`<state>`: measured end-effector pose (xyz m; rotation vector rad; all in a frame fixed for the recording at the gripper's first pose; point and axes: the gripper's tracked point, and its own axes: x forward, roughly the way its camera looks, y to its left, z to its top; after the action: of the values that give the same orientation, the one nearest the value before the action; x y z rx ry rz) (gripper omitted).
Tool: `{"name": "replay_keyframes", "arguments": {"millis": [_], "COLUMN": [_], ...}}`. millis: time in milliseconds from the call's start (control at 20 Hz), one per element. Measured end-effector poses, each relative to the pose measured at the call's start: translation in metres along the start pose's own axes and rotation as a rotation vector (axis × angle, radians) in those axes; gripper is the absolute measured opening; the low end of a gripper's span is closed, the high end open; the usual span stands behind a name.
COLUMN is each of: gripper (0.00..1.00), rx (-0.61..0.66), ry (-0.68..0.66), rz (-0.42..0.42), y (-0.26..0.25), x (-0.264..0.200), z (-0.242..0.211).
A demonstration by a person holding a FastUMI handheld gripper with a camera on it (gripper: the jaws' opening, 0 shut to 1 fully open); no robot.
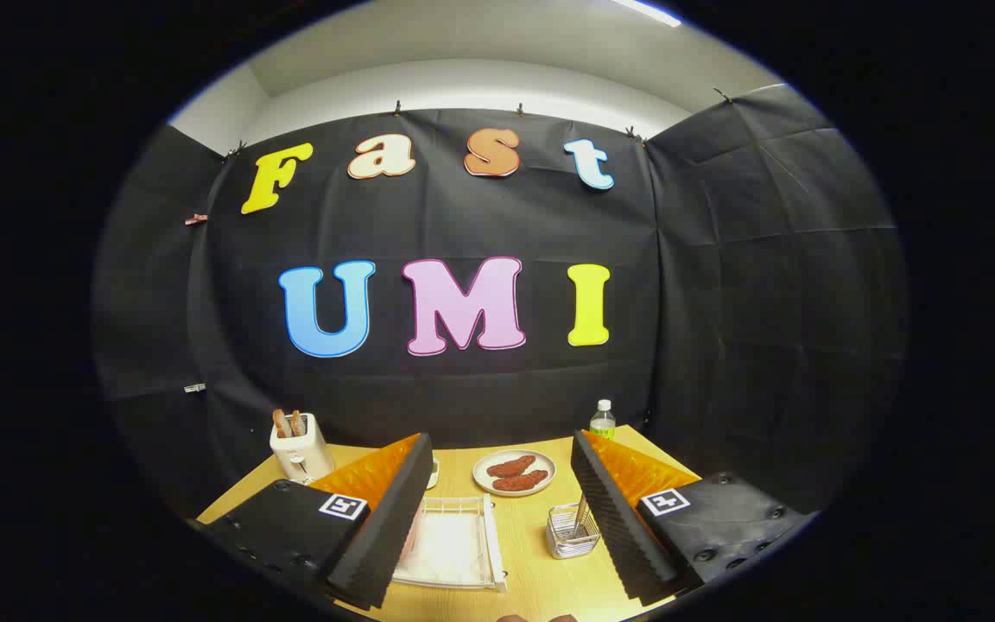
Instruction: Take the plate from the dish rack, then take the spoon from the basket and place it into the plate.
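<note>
Dish rack (453,546) and basket (572,530) between wide-spread fingers (627,510), gripping nothing; bare table (528,561) between.

Gripper (502,510): two wedge-shaped fingers spread wide apart, inner faces ribbed. Each mounts on a dark block bearing one square black-and-white marker tag; round screw recesses visible along the blocks' outer edges

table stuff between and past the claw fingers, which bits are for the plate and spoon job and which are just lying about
For the job:
- dish rack, between the fingers
- wire basket with the spoon standing in it
- claw, open, holding nothing

Just lying about:
- toaster
- plate of food beyond the fingers
- bottle
</note>
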<state>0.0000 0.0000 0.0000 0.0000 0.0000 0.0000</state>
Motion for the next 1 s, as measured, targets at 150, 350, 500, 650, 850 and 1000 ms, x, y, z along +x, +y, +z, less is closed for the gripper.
{"name": "replay_keyframes", "arguments": {"millis": [150, 350, 500, 650, 850, 1000], "gripper": [0.99, 0.99, 0.99, 0.99, 0.99, 0.99], "rx": [-0.02, -0.031, -0.037, -0.04, -0.041, -0.052], "ry": [0.01, 0.031, 0.036, 0.041, 0.067, 0.134], "rz": [0.009, 0.019, 0.015, 0.011, -0.01, -0.034], "y": [0.003, 0.01, 0.013, 0.016, 0.012, 0.014], "x": [0.001, 0.004, 0.008, 0.01, 0.013, 0.017], "z": [-0.004, -0.009, -0.011, -0.013, -0.02, -0.028]}}
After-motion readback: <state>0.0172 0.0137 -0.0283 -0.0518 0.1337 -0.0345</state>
